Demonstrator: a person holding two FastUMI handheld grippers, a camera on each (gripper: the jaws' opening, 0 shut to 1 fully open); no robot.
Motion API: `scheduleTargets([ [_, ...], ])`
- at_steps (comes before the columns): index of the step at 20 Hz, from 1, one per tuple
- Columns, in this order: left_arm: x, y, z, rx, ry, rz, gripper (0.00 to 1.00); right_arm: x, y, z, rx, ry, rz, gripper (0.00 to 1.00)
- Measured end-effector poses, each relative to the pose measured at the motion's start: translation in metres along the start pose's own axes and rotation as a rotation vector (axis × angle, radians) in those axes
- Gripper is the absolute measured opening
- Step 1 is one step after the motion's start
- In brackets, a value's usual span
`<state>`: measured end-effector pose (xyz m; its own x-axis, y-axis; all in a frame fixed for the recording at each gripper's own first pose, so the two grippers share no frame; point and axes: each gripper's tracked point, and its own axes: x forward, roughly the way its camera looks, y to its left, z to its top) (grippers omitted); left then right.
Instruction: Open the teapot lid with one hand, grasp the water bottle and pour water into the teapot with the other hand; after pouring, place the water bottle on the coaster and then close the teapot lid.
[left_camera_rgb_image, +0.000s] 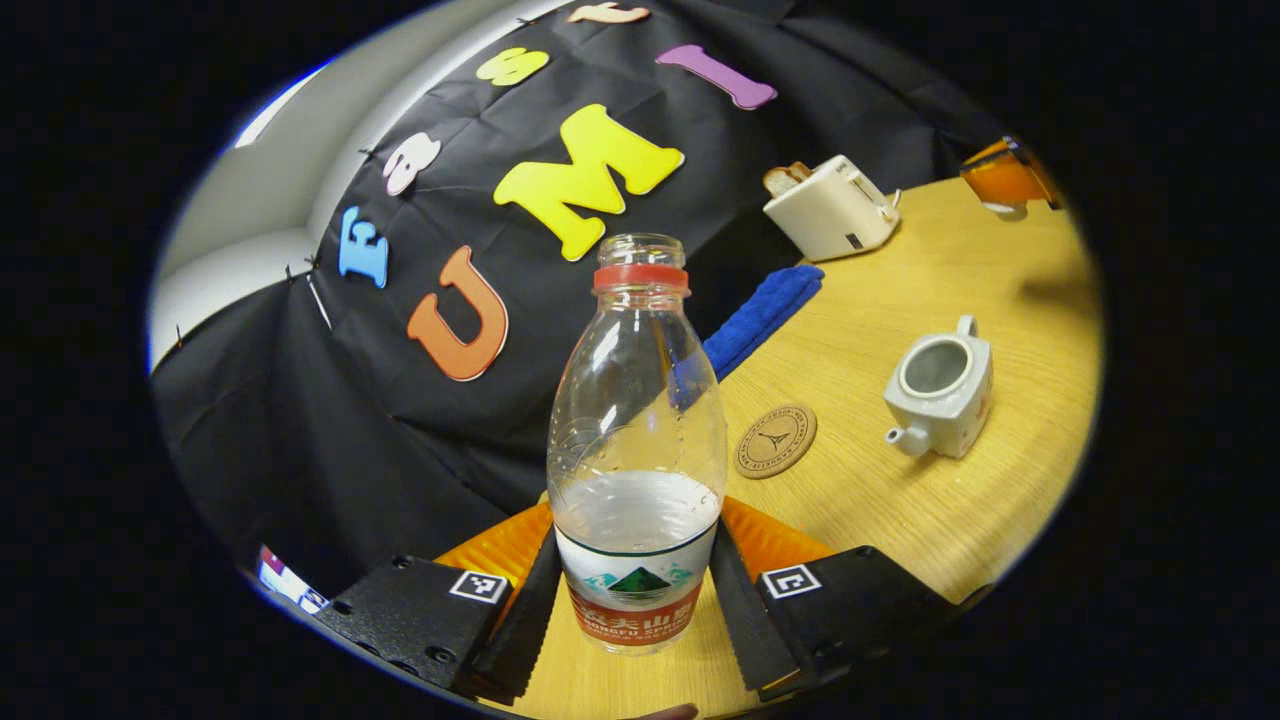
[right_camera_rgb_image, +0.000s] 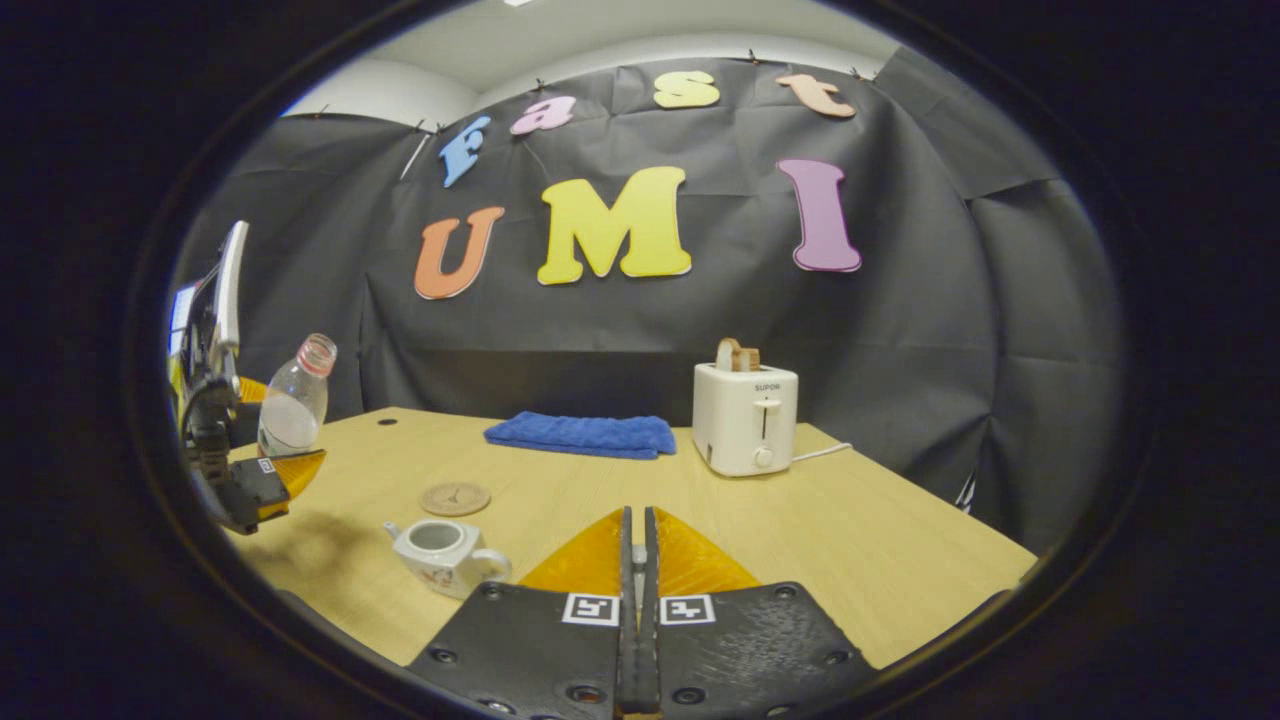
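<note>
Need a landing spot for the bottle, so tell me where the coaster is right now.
The coaster lies flat on the table, between the held bottle and the open teapot; in the right gripper view it sits just behind the teapot, left of the blue towel.

Black housing blocks on each hand-held gripper (left_camera_rgb_image: 634, 600), studded with dark round screws. Square white fiducial tags with black patterns atop both blocks. Ribbed translucent orange wedges behind the fingers, same build on the other hand-held gripper (right_camera_rgb_image: 637, 560).
</note>
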<state>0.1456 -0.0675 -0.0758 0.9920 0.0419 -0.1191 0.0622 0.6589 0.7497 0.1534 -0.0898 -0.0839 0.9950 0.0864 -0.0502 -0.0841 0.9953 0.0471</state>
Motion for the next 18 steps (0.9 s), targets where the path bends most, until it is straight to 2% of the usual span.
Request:
scheduleTargets([
  [4, -0.001, -0.005, 0.001, 0.247, 0.015, 0.01, 0.76, 0.003, -0.003, -0.005, -0.003, 0.014, -0.003, 0.0],
  [11, 0.002, -0.005, -0.004, 0.413, 0.101, -0.017, 0.77, 0.002, -0.01, -0.004, -0.015, 0.012, -0.012, 0.0],
  [14, 0.001, -0.002, 0.003, 0.542, 0.097, -0.015, 0.77, 0.0, -0.009, -0.001, -0.011, 0.008, -0.005, 0.0],
  [18, -0.005, -0.012, 0.002, 0.674, 0.106, -0.059, 0.77, -0.003, -0.008, 0.002, -0.019, -0.001, 0.0, 0.0],
])
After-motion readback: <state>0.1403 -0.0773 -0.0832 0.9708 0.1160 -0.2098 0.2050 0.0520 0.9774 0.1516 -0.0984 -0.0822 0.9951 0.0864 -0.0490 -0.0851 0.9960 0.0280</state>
